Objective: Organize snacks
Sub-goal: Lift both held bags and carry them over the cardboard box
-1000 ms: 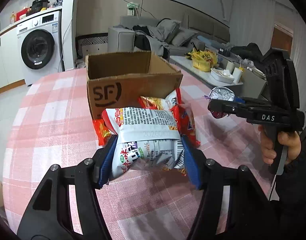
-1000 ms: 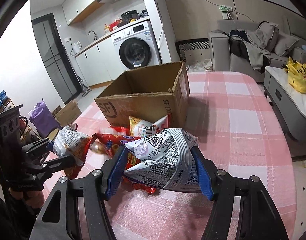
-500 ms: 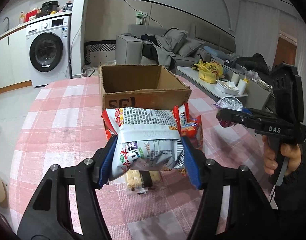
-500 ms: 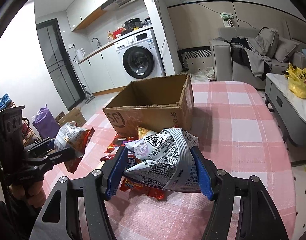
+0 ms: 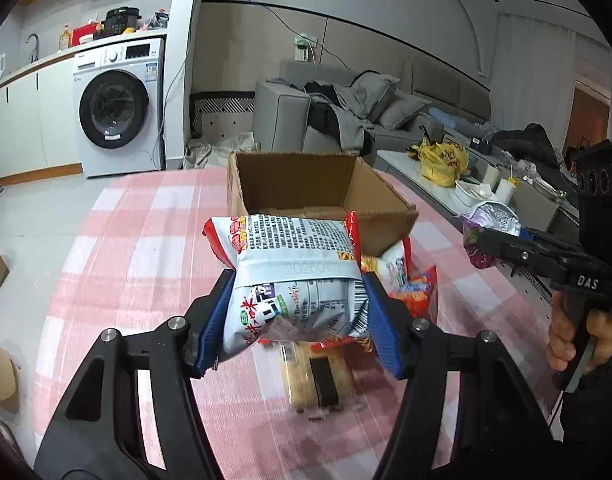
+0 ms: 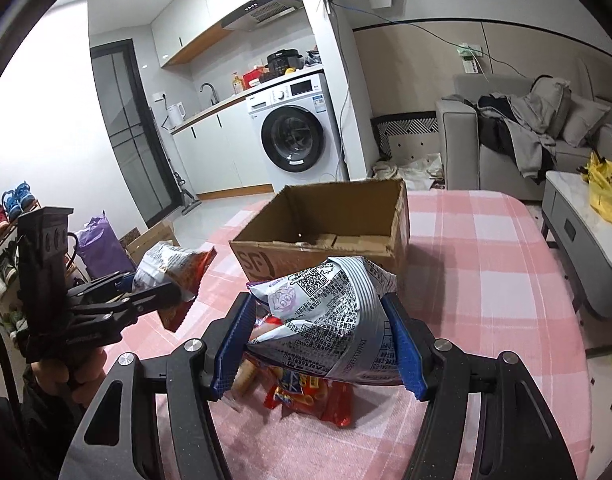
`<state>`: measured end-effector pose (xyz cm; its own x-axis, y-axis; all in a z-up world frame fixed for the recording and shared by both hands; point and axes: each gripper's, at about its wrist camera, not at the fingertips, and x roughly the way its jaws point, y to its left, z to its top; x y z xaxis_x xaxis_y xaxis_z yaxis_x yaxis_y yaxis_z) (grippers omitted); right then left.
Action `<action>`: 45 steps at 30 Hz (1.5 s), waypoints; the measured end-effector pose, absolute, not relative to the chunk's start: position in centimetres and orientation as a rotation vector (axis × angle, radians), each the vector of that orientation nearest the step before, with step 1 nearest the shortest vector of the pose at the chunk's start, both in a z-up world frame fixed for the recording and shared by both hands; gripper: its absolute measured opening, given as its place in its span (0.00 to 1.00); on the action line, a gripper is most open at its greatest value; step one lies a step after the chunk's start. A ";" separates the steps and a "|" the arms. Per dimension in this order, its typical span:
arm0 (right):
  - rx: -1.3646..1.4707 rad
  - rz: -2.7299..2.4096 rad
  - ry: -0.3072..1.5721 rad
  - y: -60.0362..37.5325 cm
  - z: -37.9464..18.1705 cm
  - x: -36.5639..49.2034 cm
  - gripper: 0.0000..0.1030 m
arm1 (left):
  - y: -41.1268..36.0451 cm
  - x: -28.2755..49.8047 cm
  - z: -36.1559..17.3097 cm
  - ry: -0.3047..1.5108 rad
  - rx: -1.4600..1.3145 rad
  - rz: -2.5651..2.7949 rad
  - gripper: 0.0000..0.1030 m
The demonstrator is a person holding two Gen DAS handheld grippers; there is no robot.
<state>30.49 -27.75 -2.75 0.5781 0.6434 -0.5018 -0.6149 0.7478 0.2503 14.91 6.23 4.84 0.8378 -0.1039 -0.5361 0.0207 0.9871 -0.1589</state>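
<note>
Both wrist views face the cardboard box [image 5: 321, 196] closely, seemingly downward.

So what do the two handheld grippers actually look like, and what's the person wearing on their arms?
Both are matte black plastic frames with silver screws and ribbed blue pads on the fingers. The right gripper has a pistol-style handle lettered DAS in white; the left gripper carries a boxy black top block with round holes. Sleeves look dark. No cables visible.
</note>
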 end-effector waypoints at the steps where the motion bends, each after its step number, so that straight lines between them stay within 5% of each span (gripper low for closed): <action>1: 0.050 0.740 0.601 -27.6 -2.5 30.5 0.64 | 6.3 15.3 5.0 0.574 -0.151 -0.063 0.58; 22: 0.090 0.737 0.575 -25.2 -0.1 35.0 0.64 | 6.9 22.9 8.0 0.518 -0.143 -0.023 0.58; 45: 0.203 0.734 0.609 -22.2 -2.5 42.7 0.64 | 6.0 31.3 4.4 0.541 -0.105 -0.058 0.58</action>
